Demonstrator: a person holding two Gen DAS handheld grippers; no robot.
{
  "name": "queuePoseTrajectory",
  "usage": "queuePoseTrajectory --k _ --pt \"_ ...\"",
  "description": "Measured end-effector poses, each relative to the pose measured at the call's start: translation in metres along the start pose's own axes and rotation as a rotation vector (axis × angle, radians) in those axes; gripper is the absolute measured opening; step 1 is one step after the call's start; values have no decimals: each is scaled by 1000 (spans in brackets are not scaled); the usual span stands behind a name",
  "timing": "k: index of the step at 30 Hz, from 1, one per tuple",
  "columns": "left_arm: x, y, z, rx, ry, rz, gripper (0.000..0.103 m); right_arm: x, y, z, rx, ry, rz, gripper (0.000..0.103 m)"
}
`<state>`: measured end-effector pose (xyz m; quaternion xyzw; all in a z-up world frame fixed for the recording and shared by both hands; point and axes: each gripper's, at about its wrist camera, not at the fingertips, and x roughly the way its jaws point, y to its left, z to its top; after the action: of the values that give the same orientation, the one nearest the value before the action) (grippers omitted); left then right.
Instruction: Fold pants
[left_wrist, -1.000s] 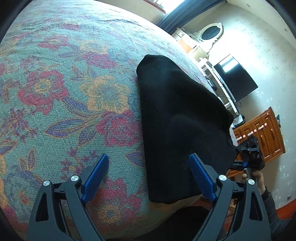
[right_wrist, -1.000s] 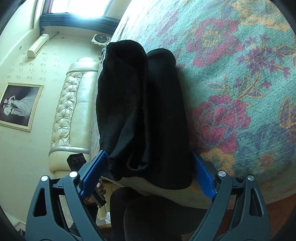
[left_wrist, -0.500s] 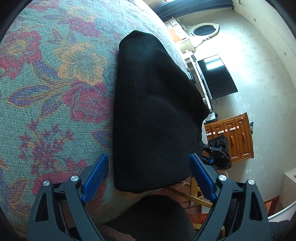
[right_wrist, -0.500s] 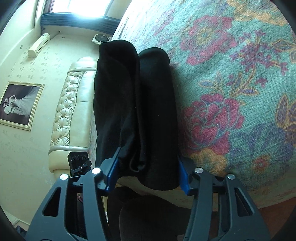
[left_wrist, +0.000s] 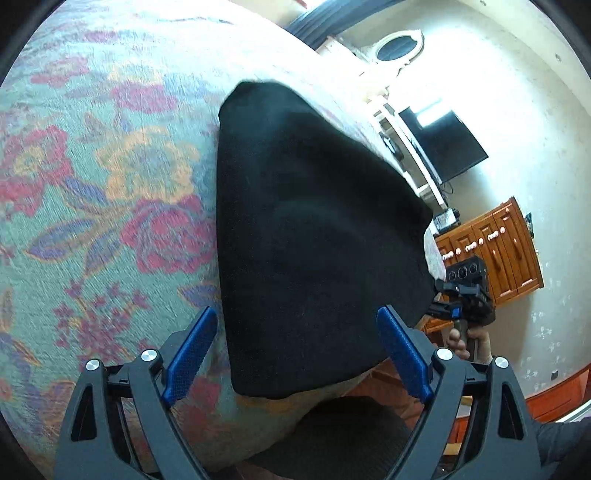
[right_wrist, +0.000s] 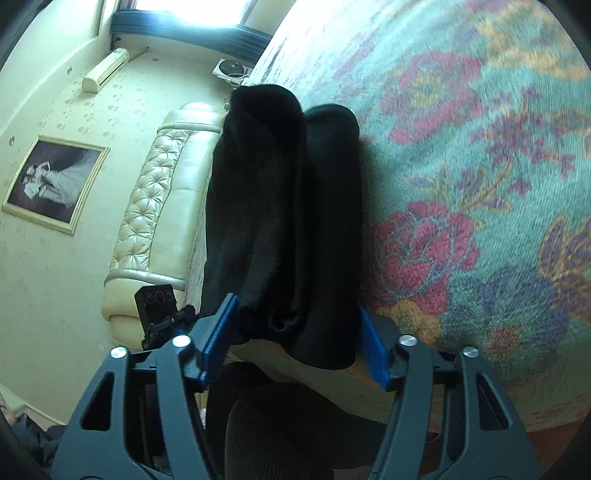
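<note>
The folded black pants (left_wrist: 314, 240), a soft matte fabric slab, lie on the floral woven bedspread (left_wrist: 110, 184) ahead of the left gripper (left_wrist: 295, 350), whose blue ribbed fingers stand wide apart. The right gripper (right_wrist: 295, 339) has just been opening; the pants' rolled near end sits between its parted fingers, and contact cannot be told.

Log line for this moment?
pants: folded, on bed | left tongs: open, nothing gripped | right tongs: just opening, pants end between
</note>
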<state>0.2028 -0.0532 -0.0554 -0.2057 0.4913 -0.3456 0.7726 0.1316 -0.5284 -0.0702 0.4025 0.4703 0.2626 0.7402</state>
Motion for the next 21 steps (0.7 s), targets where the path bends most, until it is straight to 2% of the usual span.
queuePoseTrajectory --k 1,2,5,10,16,21 --pt "-5 1 5 1 -28 -8 87 -5 5 4 -30 -13 -29 82" --pt "-6 3 13 -3 -42 -13 87 -8 8 10 -49 -25 -57 84" --pt "6 13 36 -32 -23 -2 87 -12 5 32 -25 -48 -59 84" --pt "45 28 74 -70 41 -12 87 9 -11 69 34 -5 10 84" --pt "64 37 109 -120 38 -75 87 25 -17 103 61 4 55 84" --pt "74 47 129 -193 35 -108 87 29 -26 115 79 10 90 85"
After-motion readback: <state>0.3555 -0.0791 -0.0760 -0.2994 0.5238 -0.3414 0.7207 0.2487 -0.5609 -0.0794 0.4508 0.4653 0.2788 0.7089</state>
